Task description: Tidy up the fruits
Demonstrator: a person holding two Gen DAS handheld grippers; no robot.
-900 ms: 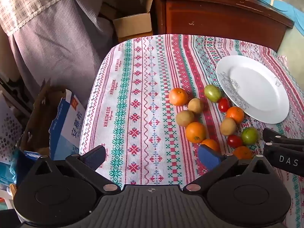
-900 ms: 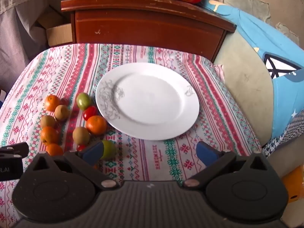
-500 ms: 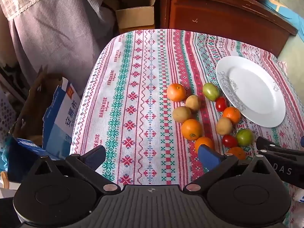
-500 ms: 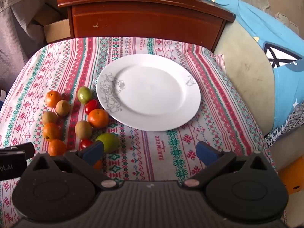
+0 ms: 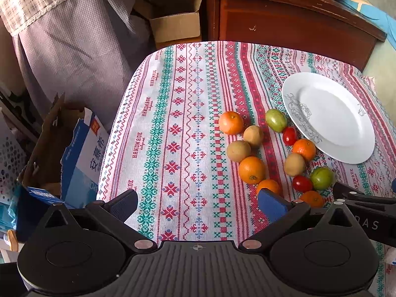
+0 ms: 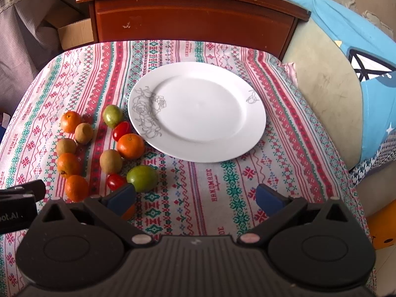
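Note:
A white plate [image 6: 198,113] [image 5: 329,116] with nothing on it lies on the patterned tablecloth. Left of it sits a cluster of fruit: several oranges [image 6: 130,146] [image 5: 252,170], kiwis [image 6: 110,161] [image 5: 238,151], green tomatoes [image 6: 142,178] [image 5: 276,120] and small red tomatoes [image 6: 121,130] [image 5: 289,135]. My left gripper [image 5: 198,204] hangs open above the cloth's near left, its right finger beside the nearest orange. My right gripper [image 6: 195,199] is open above the cloth in front of the plate, its left finger next to the near green tomato. Neither holds anything.
A dark wooden cabinet [image 6: 193,19] stands behind the table. Cardboard boxes [image 5: 173,22] and a blue carton [image 5: 84,153] sit on the floor at left. A blue and green cushion [image 6: 346,61] lies at right. The cloth [image 5: 173,123] drops off at the table's left edge.
Both grippers have drawn back and up from the table, so fruit and plate look smaller and farther. Their jaws stay wide. No fruit has moved.

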